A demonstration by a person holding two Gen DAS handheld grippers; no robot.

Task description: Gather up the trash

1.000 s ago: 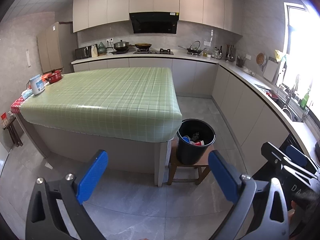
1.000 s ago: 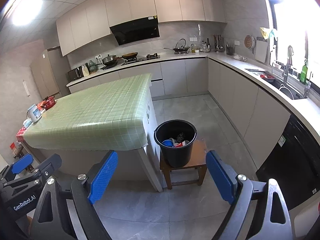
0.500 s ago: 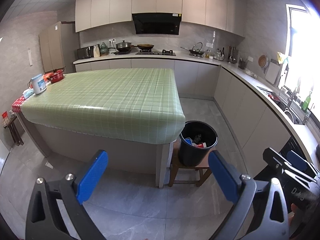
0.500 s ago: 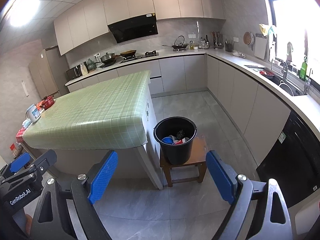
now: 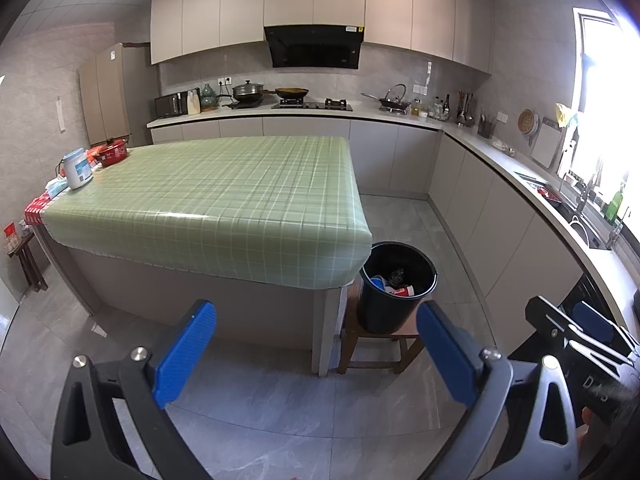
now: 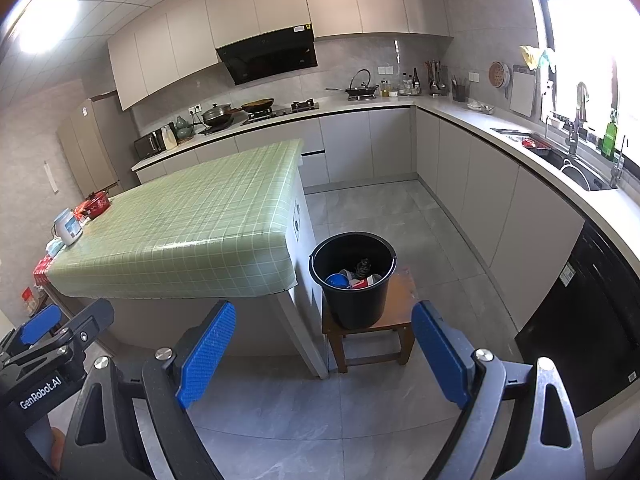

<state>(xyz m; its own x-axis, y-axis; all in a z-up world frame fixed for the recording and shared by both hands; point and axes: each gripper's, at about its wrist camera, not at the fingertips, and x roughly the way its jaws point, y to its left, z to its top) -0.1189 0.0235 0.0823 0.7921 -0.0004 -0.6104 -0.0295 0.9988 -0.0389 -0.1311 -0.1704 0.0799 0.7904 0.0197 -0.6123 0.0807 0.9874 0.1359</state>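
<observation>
Now we hold the left gripper (image 5: 316, 354) and right gripper (image 6: 324, 354) spread apart, gripping nothing. Trash (image 6: 354, 278) sits in the black bucket (image 6: 354, 304) on the stool (image 6: 400, 294), right of the green-clothed table (image 5: 224, 200). We should scan table and floor before reaching.

Both views drift slightly — the black bucket (image 5: 396, 286) sits a little further right in the left wrist view.

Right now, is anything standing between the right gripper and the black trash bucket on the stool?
Nothing visible does. The right gripper is open and empty, with only bare floor before the bucket on its stool. The green-clothed table stands to the bucket's left.
</observation>
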